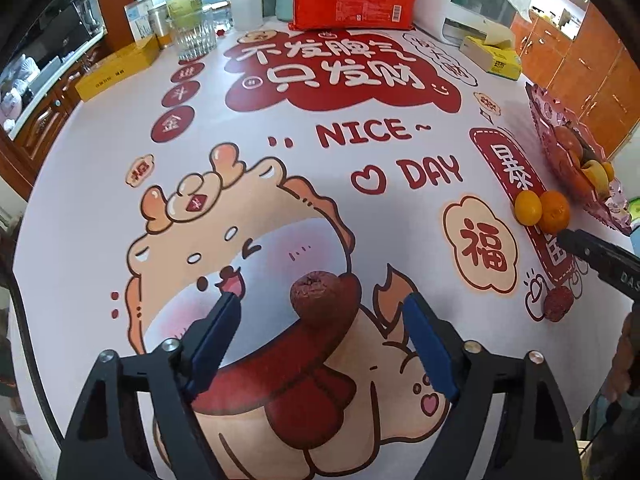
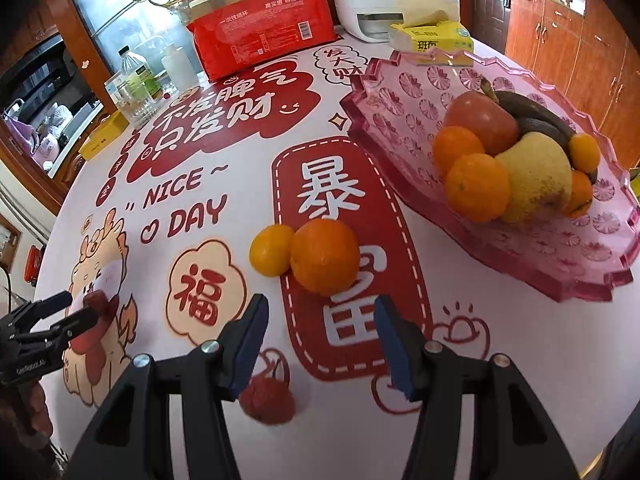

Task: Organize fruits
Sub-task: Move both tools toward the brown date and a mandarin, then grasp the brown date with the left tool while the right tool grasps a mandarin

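Left wrist view: our left claw (image 1: 320, 312) stands wide around a wrinkled red date (image 1: 320, 298), pads not touching. It's round, so an off-centre squeeze could roll it away. The tabletop (image 1: 80, 220) print reads "NICE~ DAY".

Right wrist view: our right claw (image 2: 320, 336) is half open, empty, just short of the big orange (image 2: 325, 256) touching a smaller orange (image 2: 272, 250). Nudging one may roll both. The pink tray (image 2: 520, 260) holds more fruit; a second date (image 2: 267, 402) lies under the claw.
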Tool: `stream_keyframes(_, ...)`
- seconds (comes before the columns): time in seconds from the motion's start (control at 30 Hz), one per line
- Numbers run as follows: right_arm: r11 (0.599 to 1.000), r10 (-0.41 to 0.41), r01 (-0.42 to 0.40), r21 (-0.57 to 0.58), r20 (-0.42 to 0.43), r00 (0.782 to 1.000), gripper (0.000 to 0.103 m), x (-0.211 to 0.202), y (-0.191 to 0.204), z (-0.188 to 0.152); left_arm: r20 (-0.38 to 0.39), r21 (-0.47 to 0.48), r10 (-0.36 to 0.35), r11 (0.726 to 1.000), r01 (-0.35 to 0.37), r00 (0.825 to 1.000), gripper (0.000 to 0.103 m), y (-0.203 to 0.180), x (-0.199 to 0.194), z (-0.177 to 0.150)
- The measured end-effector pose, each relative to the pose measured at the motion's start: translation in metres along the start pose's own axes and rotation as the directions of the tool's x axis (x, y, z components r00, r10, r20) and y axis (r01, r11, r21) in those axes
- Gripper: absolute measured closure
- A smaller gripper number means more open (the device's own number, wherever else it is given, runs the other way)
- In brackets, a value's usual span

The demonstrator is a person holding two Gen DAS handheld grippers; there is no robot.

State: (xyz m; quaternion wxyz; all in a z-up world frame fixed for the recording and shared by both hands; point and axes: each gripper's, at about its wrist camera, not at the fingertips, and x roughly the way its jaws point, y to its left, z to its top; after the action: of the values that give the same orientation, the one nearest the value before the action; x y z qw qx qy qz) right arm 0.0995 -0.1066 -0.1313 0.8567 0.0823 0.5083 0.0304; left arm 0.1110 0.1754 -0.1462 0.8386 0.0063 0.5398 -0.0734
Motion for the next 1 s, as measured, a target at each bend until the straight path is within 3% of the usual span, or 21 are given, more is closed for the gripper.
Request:
stream_keyframes(0.17, 1.0, -0.002, 0.002, 0.001, 0.01, 1.0, 0.05, 0.008, -0.001, 0.007, -0.008, 0.012, -0.022, 1.0, 0.022, 1.0, 0.03, -0.003, 0.005, -0.001)
stream_keyframes(0.33, 1.0, 0.013, -0.013, 0.007, -0.001, 1.0, 0.053, 0.017, -0.005, 0.012, -0.037, 0.014, -0.033, 0.999, 0.034, 0.999, 0.045, -0.005, 0.012, -0.004)
stream_keyframes(0.57, 0.999, 0.049, -0.049, 0.012, -0.009, 0.999, 0.06, 0.024, -0.008, 0.016, -0.043, -0.036, -0.031, 0.999, 0.03, 0.999, 0.05, 0.001, 0.014, -0.003)
stream_keyframes(0.77, 0.999, 0.054, -0.054, 0.003, -0.003, 0.999, 0.064, 0.025, -0.009, 0.019, -0.052, -0.056, -0.032, 0.998, 0.029, 0.998, 0.061, 0.001, 0.02, 0.0)
stream_keyframes(0.87, 0.998, 0.056, -0.056, -0.006, -0.002, 0.998, 0.065, 0.024, -0.009, 0.018, -0.045, -0.065, -0.044, 0.997, 0.041, 0.998, 0.074, 0.001, 0.021, 0.002)
stream_keyframes(1.0, 0.999, 0.042, -0.042, -0.029, 0.0, 0.999, 0.066, 0.022, -0.006, 0.014, -0.042, -0.072, -0.055, 0.996, 0.052, 0.998, 0.075, -0.001, 0.021, 0.001)
